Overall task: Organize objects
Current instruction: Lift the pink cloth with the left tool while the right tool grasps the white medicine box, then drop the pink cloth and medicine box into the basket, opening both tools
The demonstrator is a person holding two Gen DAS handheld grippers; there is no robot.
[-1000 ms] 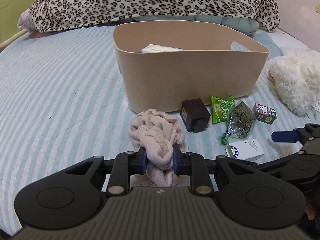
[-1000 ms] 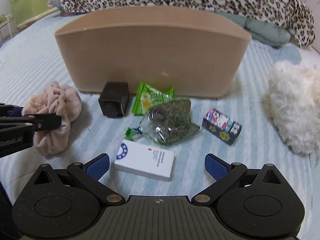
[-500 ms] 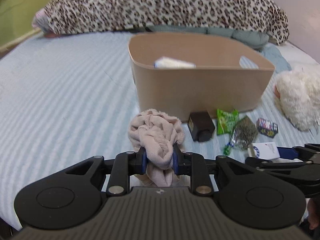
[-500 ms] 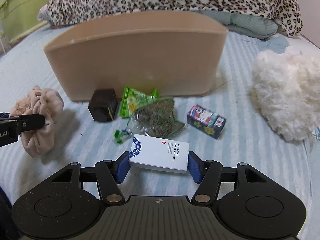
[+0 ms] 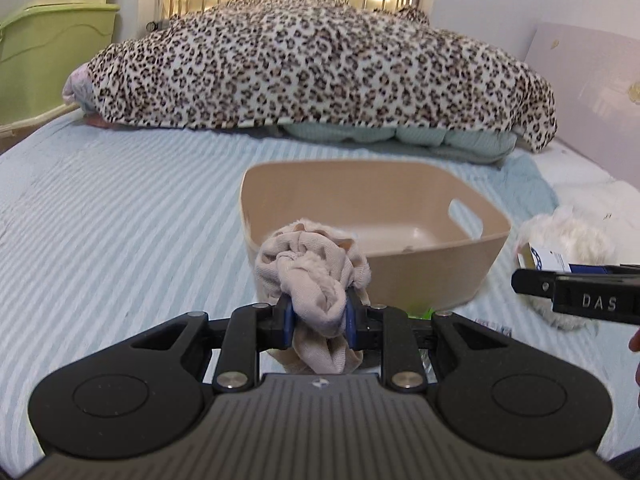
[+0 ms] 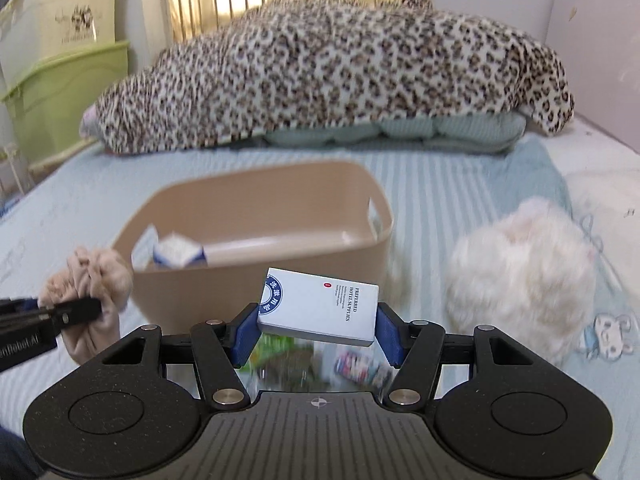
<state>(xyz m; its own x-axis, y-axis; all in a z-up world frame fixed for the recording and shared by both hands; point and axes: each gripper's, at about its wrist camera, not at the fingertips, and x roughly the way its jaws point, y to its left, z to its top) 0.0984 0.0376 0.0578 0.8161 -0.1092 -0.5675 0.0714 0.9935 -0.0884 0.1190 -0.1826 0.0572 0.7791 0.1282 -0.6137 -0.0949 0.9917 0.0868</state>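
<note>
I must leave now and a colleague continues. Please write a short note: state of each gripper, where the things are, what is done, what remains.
Left gripper: shut on the pink cloth, held up before the beige bin.
Right gripper: shut on the white box, held up near the bin.
Done: one small carton lies in the bin.
Left: drop both, then take the packets from the bed.

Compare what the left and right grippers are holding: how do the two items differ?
The pink cloth in the left gripper is soft, crumpled and plain; the white box in the right gripper is rigid, flat-sided and printed. The cloth droops below the pads; the box stays straight, slightly tilted. Both are clamped, lifted in front of the beige bin.
</note>
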